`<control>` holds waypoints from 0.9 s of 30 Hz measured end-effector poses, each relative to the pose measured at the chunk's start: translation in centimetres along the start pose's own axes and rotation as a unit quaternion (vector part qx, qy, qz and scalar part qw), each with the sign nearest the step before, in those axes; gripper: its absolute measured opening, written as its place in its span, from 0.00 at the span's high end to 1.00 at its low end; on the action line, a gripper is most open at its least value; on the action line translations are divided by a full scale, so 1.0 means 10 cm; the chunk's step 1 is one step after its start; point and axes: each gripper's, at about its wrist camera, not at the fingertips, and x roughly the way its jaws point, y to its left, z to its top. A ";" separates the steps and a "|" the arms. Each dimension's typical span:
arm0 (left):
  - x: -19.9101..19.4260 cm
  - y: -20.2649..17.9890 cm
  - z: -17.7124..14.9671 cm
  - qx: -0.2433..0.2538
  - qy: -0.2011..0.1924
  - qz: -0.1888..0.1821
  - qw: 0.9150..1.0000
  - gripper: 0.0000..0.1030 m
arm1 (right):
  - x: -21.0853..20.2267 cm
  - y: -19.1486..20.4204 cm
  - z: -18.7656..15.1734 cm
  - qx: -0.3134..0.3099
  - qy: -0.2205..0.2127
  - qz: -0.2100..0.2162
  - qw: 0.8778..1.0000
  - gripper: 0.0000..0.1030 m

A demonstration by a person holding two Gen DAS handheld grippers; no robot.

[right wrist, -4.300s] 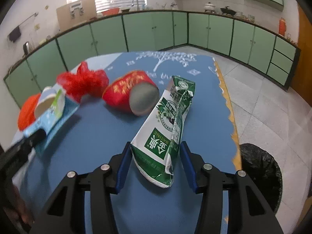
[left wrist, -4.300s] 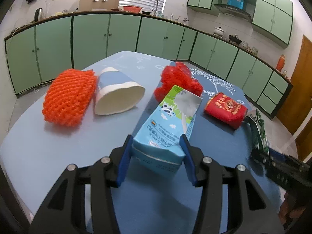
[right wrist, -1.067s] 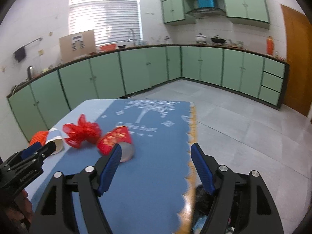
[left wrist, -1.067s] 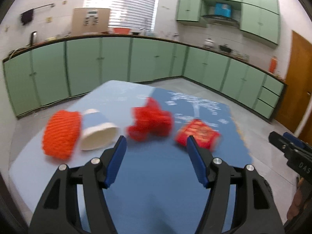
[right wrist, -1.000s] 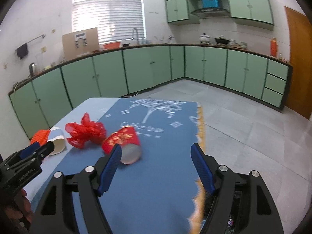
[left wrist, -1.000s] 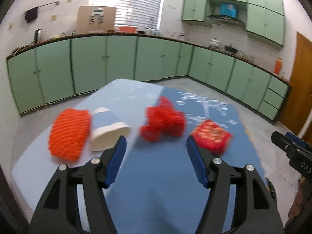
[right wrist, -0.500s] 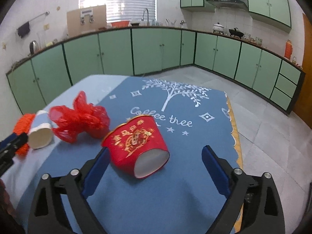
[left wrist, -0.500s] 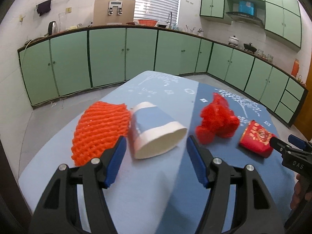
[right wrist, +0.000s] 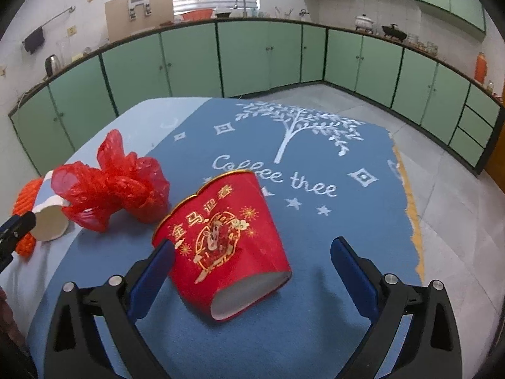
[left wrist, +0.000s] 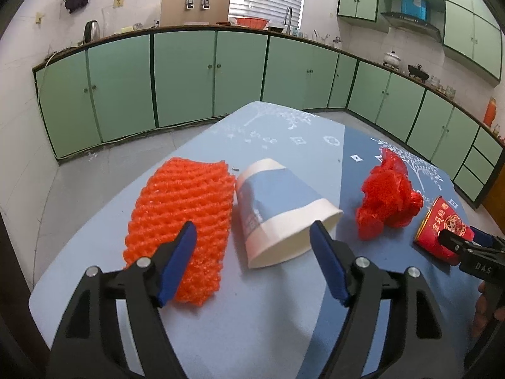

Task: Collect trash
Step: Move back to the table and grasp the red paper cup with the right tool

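Note:
A blue-and-white paper cup (left wrist: 277, 211) lies on its side on the blue table, mouth toward me. My left gripper (left wrist: 252, 252) is open, its jaws either side of the cup's mouth. An orange foam net (left wrist: 183, 218) lies left of the cup, a crumpled red plastic bag (left wrist: 388, 195) right of it. A red paper cup (right wrist: 224, 243) lies on its side; my right gripper (right wrist: 252, 271) is open around it. The red cup (left wrist: 438, 230), bag (right wrist: 110, 186), white cup (right wrist: 50, 218) and net (right wrist: 25, 202) each show in the other view.
The table's blue cloth (right wrist: 315, 170) reads "Coffee tree". Its right edge (right wrist: 413, 221) drops to a grey tiled floor. Green cabinets (left wrist: 189, 72) line the walls. The right gripper's tip (left wrist: 467, 249) shows at the left view's right edge.
Both grippers held milk cartons earlier; now both are open and empty. In the last second they dropped toward the table, the left closing in on the white cup, the right on the red cup.

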 end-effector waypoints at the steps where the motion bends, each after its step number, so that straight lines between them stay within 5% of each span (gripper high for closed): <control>1: -0.03 -0.02 0.00 0.006 -0.006 -0.001 1.000 0.30 | 0.01 0.01 0.00 -0.002 0.002 0.003 1.000 0.07; 8: 0.00 -0.20 -0.01 0.025 -0.001 -0.037 0.999 0.32 | -0.03 0.07 -0.02 -0.013 -0.001 0.029 0.999 0.29; 18: 0.14 -0.31 -0.07 0.017 0.035 -0.098 0.994 0.77 | -0.12 -0.07 -0.03 0.016 -0.012 0.046 0.999 0.50; 25: 0.08 -0.38 -0.07 0.021 0.024 -0.092 0.995 0.73 | -0.14 -0.07 -0.05 0.011 -0.015 0.047 0.999 0.51; 27: 0.08 -0.38 -0.06 0.021 0.018 -0.077 0.997 0.60 | -0.14 -0.07 -0.05 0.011 -0.015 0.046 0.999 0.51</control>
